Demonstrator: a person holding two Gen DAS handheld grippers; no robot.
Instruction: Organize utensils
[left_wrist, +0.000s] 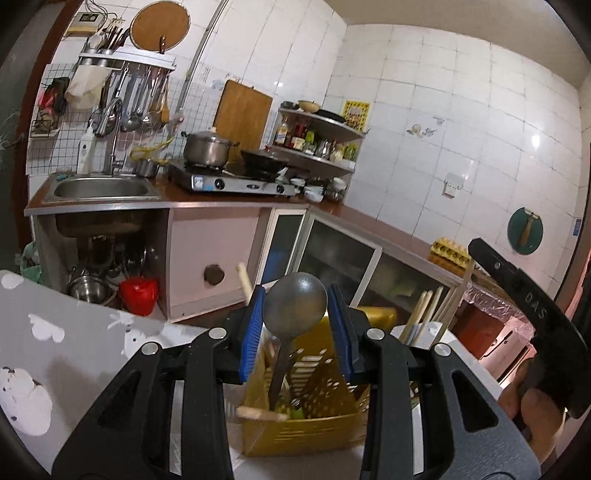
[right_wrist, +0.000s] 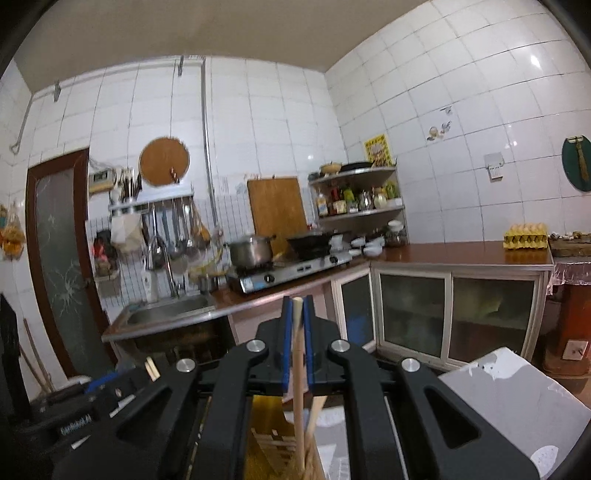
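In the left wrist view my left gripper (left_wrist: 295, 302) holds its blue-padded jaws apart around a grey metal ladle (left_wrist: 294, 301), whose bowl stands up between the pads without clear contact. The ladle's handle runs down into a yellow slotted basket (left_wrist: 317, 424) holding other utensils. A white holder (left_wrist: 428, 332) with several wooden chopsticks (left_wrist: 424, 308) stands to the right. In the right wrist view my right gripper (right_wrist: 297, 306) is shut on a wooden chopstick (right_wrist: 297, 369), held above the yellow basket (right_wrist: 266, 435). The right gripper's body shows at the left view's right edge (left_wrist: 532, 306).
The basket sits on a grey patterned tabletop (left_wrist: 66, 350). Beyond are a kitchen counter (right_wrist: 443, 253) with a sink (left_wrist: 101, 188), a gas stove (left_wrist: 236, 179) with a pot, a corner shelf of bottles, an egg tray (right_wrist: 524, 236) and glass-door cabinets.
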